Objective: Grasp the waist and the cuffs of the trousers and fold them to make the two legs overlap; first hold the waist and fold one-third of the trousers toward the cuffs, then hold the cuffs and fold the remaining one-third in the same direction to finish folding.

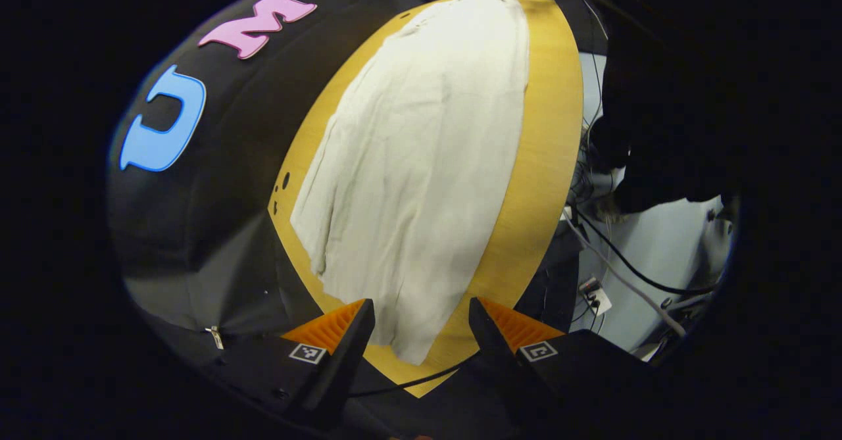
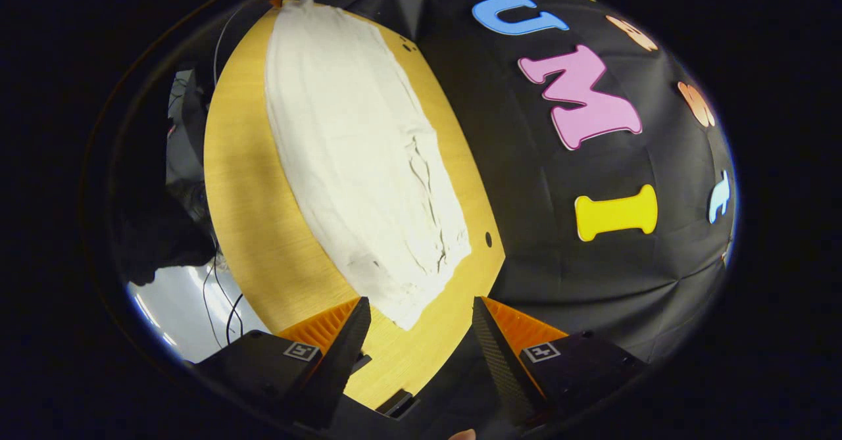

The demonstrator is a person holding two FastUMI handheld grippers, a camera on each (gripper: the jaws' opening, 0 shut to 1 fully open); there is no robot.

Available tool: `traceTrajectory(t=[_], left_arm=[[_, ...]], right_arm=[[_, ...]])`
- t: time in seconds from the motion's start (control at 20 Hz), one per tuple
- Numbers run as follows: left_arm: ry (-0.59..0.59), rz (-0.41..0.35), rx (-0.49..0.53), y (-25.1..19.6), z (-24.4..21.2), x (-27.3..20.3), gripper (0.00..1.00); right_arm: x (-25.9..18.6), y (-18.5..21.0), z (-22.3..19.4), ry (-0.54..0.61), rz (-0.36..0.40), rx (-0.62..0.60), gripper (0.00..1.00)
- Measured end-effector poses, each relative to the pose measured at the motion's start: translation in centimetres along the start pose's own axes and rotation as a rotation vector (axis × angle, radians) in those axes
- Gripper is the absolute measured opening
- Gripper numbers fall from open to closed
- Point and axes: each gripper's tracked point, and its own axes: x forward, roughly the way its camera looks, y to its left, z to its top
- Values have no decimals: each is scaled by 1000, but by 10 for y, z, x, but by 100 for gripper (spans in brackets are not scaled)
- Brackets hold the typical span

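Pale cream trousers lie flat along the wooden table, lengthwise away from me. In the left gripper view one end of the cloth reaches down between the fingers of my left gripper, which is open and hovers above it with nothing held. In the right gripper view the trousers show their other end, wrinkled near the corner, just ahead of my right gripper. That gripper is open too, over the table edge, a short way from the cloth corner.
The black cloth wall runs along one long side of the table. Beyond the other long side lie a light floor with cables and a power strip, and a dark shape. Small holes mark the tabletop near the wall.
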Motion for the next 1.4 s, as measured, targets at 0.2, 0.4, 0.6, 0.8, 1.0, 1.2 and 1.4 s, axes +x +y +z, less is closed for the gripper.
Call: traceTrajectory(t=[0.2,0.4,0.6,0.8,1.0,1.2,1.4], left_arm=[[43,-3,66,12,-3,19,87],[76,-28,66,25,-3,36,87],[91,-42,108,38,4,47,86],[99,-38,118,52,8,60,86],[128,-41,136,55,12,76,61],[145,-53,144,57,16,90,8],[167,-143,9,54,18,89,6]], right_arm=[[21,15,-14,7,54,-58,96],[48,18,-23,6,91,-96,96],[79,20,-32,14,127,-127,96],[110,11,-30,0,132,-214,94],[136,16,-21,3,264,-244,86],[140,32,-25,75,415,-173,24],[143,29,-23,103,420,-144,6]])
